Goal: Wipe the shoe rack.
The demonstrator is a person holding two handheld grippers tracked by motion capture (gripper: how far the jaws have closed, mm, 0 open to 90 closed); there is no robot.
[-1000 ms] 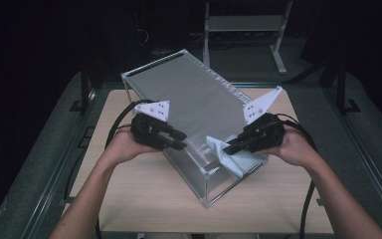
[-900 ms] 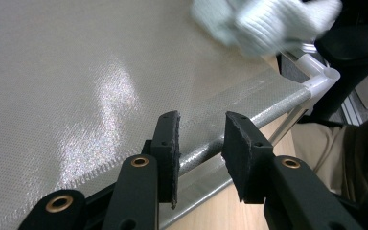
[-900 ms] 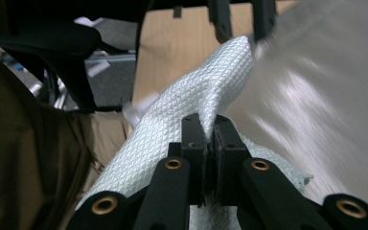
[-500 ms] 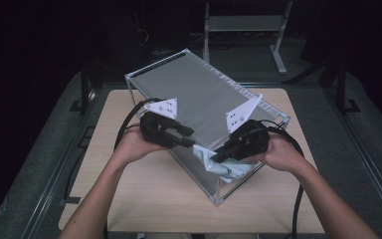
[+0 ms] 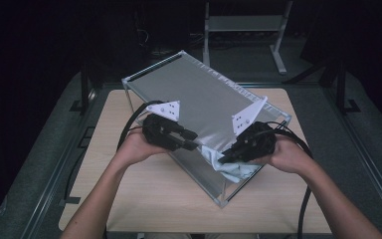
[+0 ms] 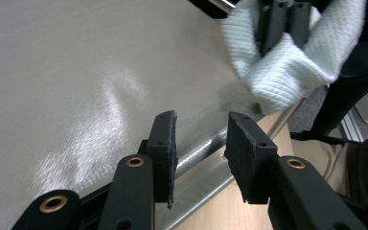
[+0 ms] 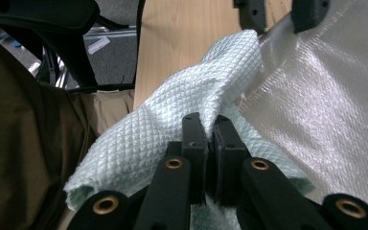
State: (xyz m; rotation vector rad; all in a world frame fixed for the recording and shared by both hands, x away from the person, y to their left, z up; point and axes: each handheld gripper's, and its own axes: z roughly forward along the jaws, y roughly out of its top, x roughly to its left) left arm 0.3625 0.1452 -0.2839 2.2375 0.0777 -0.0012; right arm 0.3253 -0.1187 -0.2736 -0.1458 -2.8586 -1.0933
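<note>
One glass tank (image 5: 206,107) lies tilted on the table (image 5: 144,191), with one pale cloth (image 5: 236,169) at its 5 o'clock corner. The right gripper (image 5: 225,159), jaws pressed together on the cloth, points toward 9 o'clock. The left gripper (image 5: 193,141) points toward 3 o'clock at the tank's near rim; its jaws have just been closing but stand spread either side of the rim, pads clear of it.

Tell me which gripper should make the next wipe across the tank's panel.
Right. The right gripper is already shut on the pale cloth against the glass tank; the left gripper is open around the tank's frame edge.
</note>
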